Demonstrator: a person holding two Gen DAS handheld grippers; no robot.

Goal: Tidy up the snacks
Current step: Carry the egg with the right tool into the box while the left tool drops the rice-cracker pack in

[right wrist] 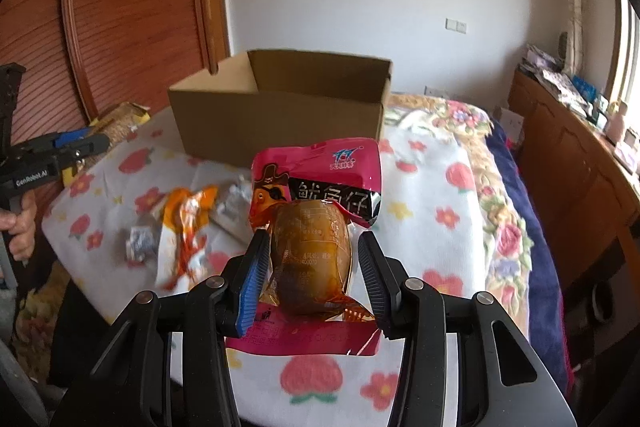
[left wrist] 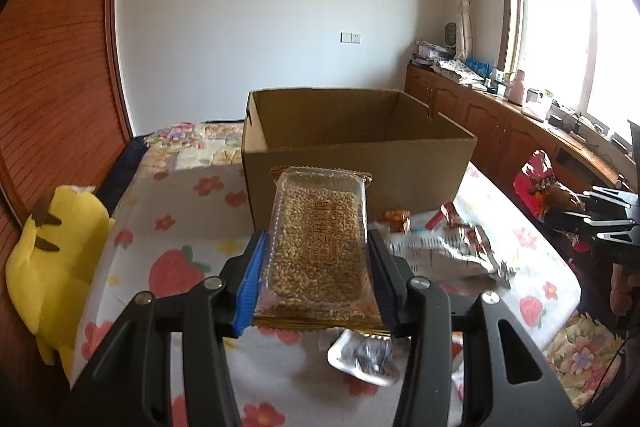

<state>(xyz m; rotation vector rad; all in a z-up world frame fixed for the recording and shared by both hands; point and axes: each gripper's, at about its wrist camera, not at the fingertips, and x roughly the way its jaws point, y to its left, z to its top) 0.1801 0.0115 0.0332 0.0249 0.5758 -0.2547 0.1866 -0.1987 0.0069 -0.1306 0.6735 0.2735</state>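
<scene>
**Both tools loaded, box open on the bed**

Left tool (left wrist: 316, 267) grips a clear-wrapped sesame bar pack (left wrist: 320, 239) by its long sides, pads pressed against the tray, pack pointing forward toward the cardboard box (left wrist: 360, 155). Right tool (right wrist: 312, 275) clamps a pink squid snack pouch (right wrist: 316, 211); its left pad presses the bulging amber middle, the right pad sits at the pouch's edge. The pouch is held above the bed, short of the box.

The box stands open-topped on the bed's floral blanket (left wrist: 180, 227); no snacks visible inside from these angles. Loose snacks lie on the blanket in front of the box: small red wrappers (left wrist: 452, 219), an orange packet (right wrist: 188, 227), a silver-wrapped piece (left wrist: 364, 359) just under the left tool. A yellow plush toy (left wrist: 48, 267) sits at the bed's left edge by the wooden wardrobe (left wrist: 52, 75). A person's hand (right wrist: 20, 227) holds the left tool's handle, seen in the right wrist view. Wooden cabinets (left wrist: 500, 119) with clutter run under the window.
</scene>
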